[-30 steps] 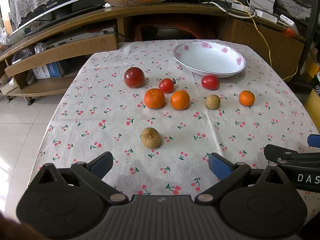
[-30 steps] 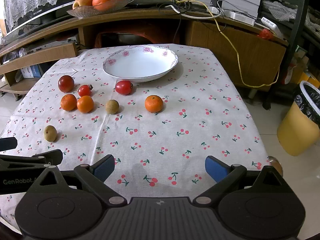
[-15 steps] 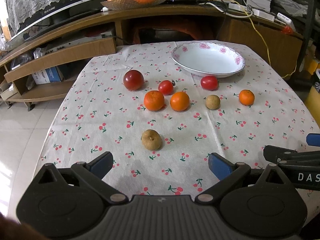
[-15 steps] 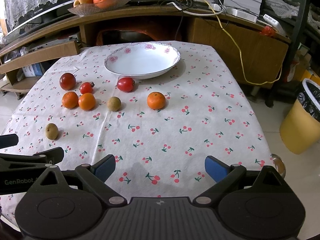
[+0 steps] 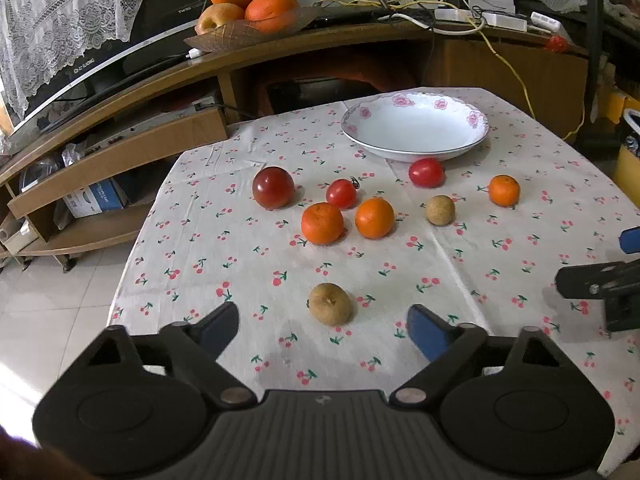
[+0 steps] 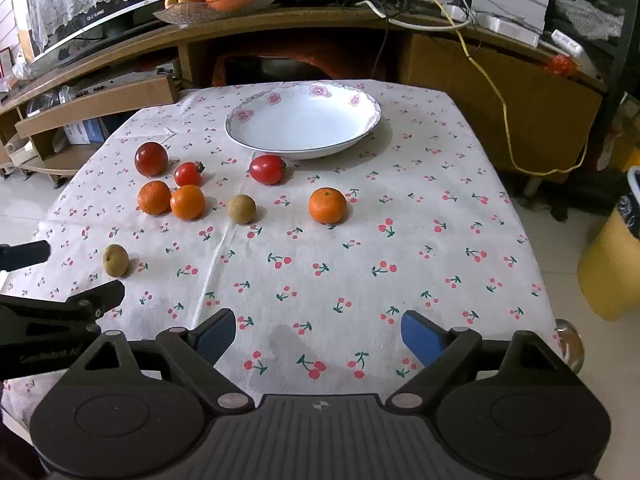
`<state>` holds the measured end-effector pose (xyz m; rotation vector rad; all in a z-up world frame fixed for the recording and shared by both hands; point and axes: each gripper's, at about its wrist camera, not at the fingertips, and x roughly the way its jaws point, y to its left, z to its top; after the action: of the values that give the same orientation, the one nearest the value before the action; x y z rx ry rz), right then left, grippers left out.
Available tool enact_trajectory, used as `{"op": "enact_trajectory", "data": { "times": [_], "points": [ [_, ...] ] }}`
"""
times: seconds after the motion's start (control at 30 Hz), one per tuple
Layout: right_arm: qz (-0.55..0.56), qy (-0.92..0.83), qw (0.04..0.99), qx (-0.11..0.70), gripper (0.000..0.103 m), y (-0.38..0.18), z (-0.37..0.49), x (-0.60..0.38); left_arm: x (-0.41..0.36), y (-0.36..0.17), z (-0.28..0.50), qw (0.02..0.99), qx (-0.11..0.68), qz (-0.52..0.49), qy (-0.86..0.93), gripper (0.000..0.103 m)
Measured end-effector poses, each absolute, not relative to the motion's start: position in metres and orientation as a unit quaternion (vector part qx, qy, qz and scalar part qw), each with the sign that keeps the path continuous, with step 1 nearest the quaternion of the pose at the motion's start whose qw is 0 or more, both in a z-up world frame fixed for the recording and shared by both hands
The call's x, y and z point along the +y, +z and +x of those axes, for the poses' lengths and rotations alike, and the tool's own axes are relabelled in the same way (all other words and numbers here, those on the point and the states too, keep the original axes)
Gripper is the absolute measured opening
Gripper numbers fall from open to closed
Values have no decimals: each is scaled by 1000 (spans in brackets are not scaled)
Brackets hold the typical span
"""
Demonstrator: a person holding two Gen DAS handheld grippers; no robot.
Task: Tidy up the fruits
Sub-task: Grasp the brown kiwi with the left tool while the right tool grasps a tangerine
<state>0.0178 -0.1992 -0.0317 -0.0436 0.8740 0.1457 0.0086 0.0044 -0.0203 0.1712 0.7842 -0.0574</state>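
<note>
Left gripper point(image 5: 324, 326): jaws spread wide, holding nothing, low over the near edge of the cherry-print tablecloth point(image 5: 440, 264).
Right gripper point(image 6: 316, 332): jaws likewise apart and unloaded, bare cloth ahead of it and to its right.
Brown kiwi-like fruit point(image 5: 330, 304): nearest item, lying just beyond the left fingertips and between them, stem dimple turned toward the camera; apart from the other fruit.
Middle row: two tangerines point(image 5: 322, 223) point(image 5: 375, 218) side by side, nearly touching; a round tan fruit point(image 5: 440, 210); a lone tangerine point(image 5: 504, 190) to the right.
Behind: dark red tomato point(image 5: 273, 187), small tomato point(image 5: 341, 193), oval tomato point(image 5: 426, 172) just before the plate.
White floral-rimmed plate point(image 5: 476, 120): far side of the table, holding nothing.
Beyond: wooden TV stand point(image 5: 132, 92), fruit dish point(image 5: 248, 34), yellow bin point(image 6: 608, 272) right of the table.
</note>
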Motion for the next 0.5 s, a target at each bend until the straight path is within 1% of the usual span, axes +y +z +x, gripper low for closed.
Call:
{"op": "enact_trajectory", "data": {
  "times": [0.03,0.1,0.13,0.17,0.2,0.3,0.4,0.5],
  "points": [
    [-19,74,902,424,87,-32,20,-201,4,-22,12,920,381,85,-28,91],
    [-18,83,901,426,86,-32,25,-205,3,-25,17,919,382,89,-31,81],
    [-20,87,900,426,85,-33,27,-206,2,-28,20,918,385,90,-34,78],
    [-23,92,900,425,85,-33,31,-207,1,-30,22,917,387,92,-38,71],
    [-27,96,901,423,83,-34,34,-208,0,-33,25,916,388,94,-40,66],
    [-36,107,899,422,78,-37,46,-211,-3,-40,31,914,388,110,-37,62],
    [-35,121,899,420,73,-40,59,-213,-2,-43,37,913,393,102,-39,59],
    [-42,128,903,409,73,-40,73,-215,-2,-43,38,914,392,100,-39,59]
  ]
}}
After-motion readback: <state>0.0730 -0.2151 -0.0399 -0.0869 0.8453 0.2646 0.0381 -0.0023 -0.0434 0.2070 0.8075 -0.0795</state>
